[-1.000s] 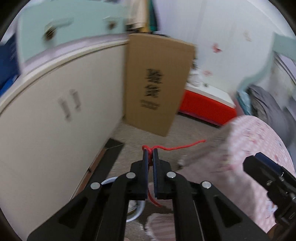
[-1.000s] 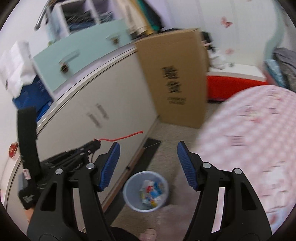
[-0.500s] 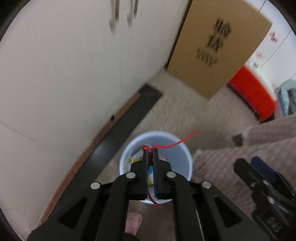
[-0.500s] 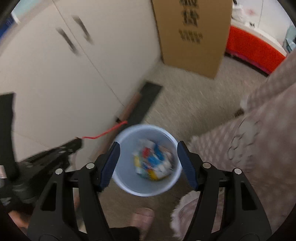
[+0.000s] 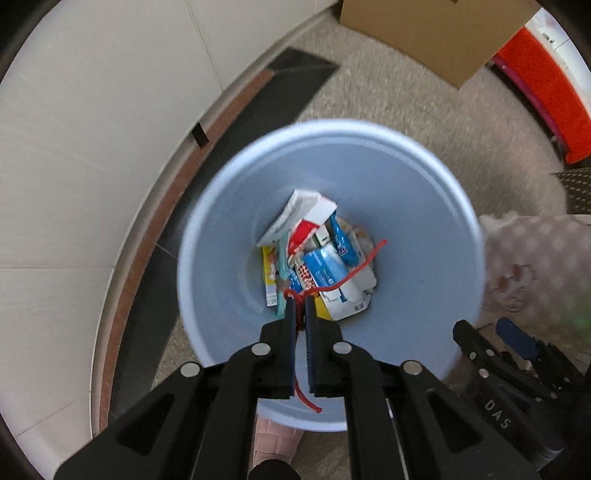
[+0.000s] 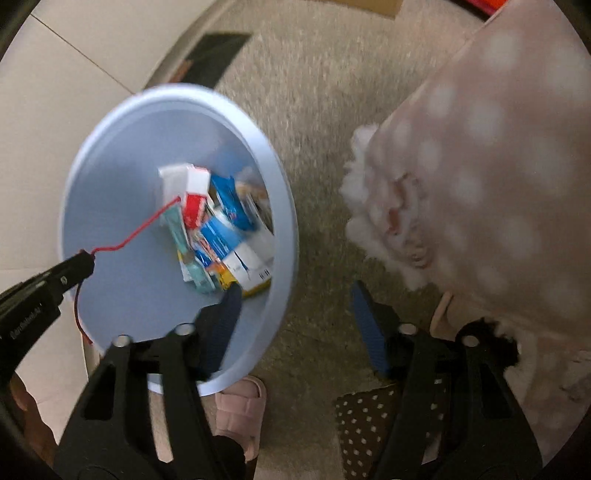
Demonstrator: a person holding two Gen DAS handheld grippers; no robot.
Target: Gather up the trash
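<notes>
A pale blue round trash bin (image 5: pixel 424 206) stands on the carpet and holds several crumpled cartons and wrappers (image 5: pixel 321 258). My left gripper (image 5: pixel 300 301) is shut on a thin red string (image 5: pixel 347 275) and hangs over the bin's mouth; the string's ends stick out past the tips and below the jaws. In the right wrist view the bin (image 6: pixel 122 258) is at the left, the left gripper (image 6: pixel 83 260) holds the string (image 6: pixel 136 230) over it, and my right gripper (image 6: pixel 295 299) is open and empty above the bin's right rim.
A cream cabinet front (image 5: pixel 92 110) with a dark floor strip (image 5: pixel 236 122) runs along the left. A cardboard box (image 5: pixel 436 33) and red item (image 5: pixel 543 85) stand farther back. A pink patterned bedspread (image 6: pixel 480 166) is at the right; a pink slipper (image 6: pixel 240 410) is below.
Both grippers have tilted down from facing the room and come close over the bin, which now fills the views. The left gripper still grips the red string; the right stays open.
</notes>
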